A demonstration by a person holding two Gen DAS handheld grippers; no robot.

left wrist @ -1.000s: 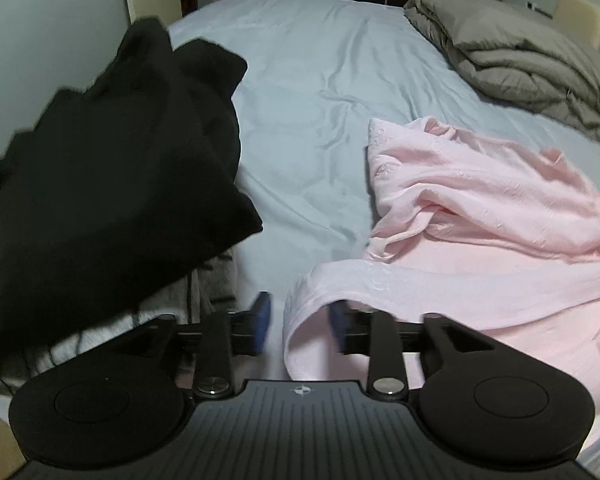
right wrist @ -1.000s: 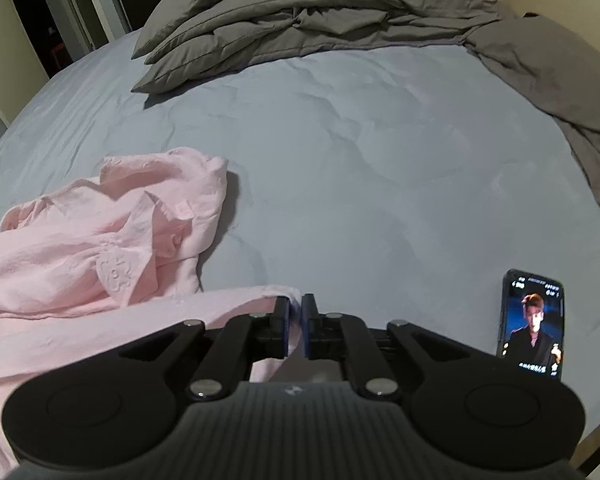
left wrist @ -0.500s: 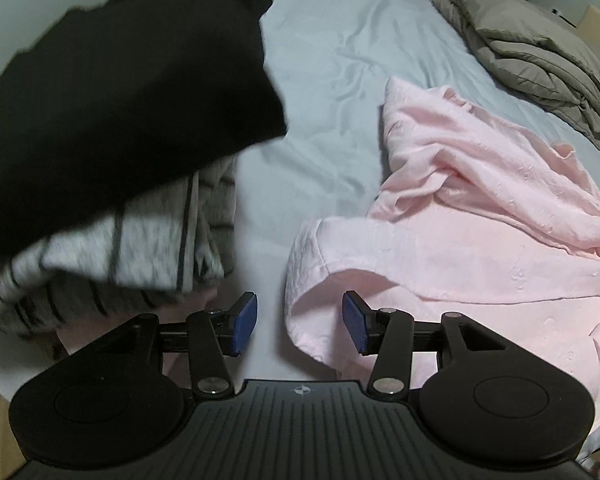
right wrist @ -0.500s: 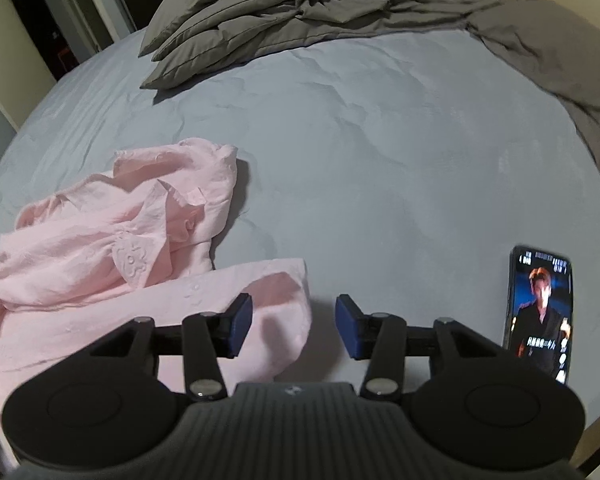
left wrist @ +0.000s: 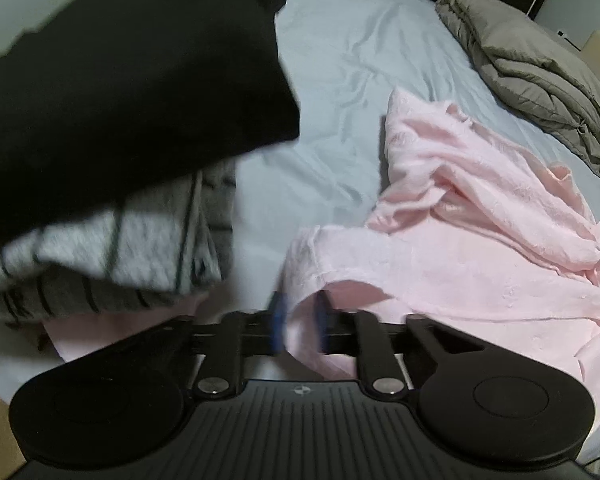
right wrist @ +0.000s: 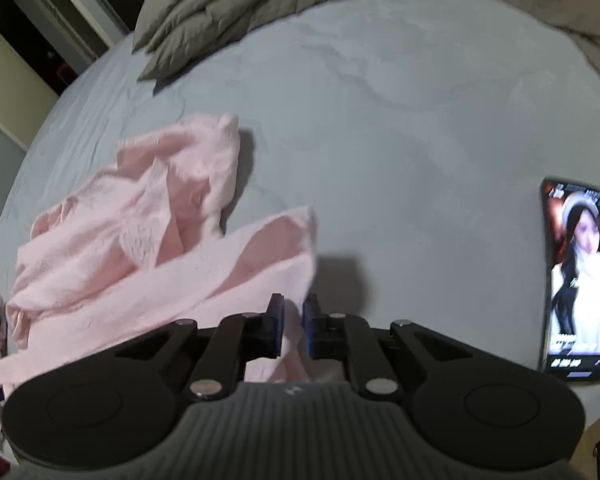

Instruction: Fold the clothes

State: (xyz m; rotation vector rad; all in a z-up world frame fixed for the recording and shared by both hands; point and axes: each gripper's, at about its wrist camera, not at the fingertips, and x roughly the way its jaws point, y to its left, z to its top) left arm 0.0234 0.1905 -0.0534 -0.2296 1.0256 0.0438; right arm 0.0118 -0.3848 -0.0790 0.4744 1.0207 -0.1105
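So both claws are closing on the crumpled pale pink textured garment [left wrist: 480, 216] that lies on the light blue bedsheet [left wrist: 340, 60] near the bed's front edge. The left gripper [left wrist: 300, 322] has its blue pads narrowing on a fold of the hem at one corner, fabric clearly between them, though that bit is motion-blurred so I can't swear how much cloth it has. The right gripper [right wrist: 293, 330] is pinching down the same way on the other hem corner, pink cloth between the jaws. What worries me: both bites look shallow, right at the edge, so a quick lift could let the thin fabric slide out. The upper half is also bunched up, and it may drag or stay twisted instead of spreading flat. On the left, a folded black garment [left wrist: 120, 100] stacked on a grey striped knit [left wrist: 112, 256] sits close, so a wide swing could knock that pile. The lit smartphone [right wrist: 578, 280] lies near the bed's right edge and could get swept off.
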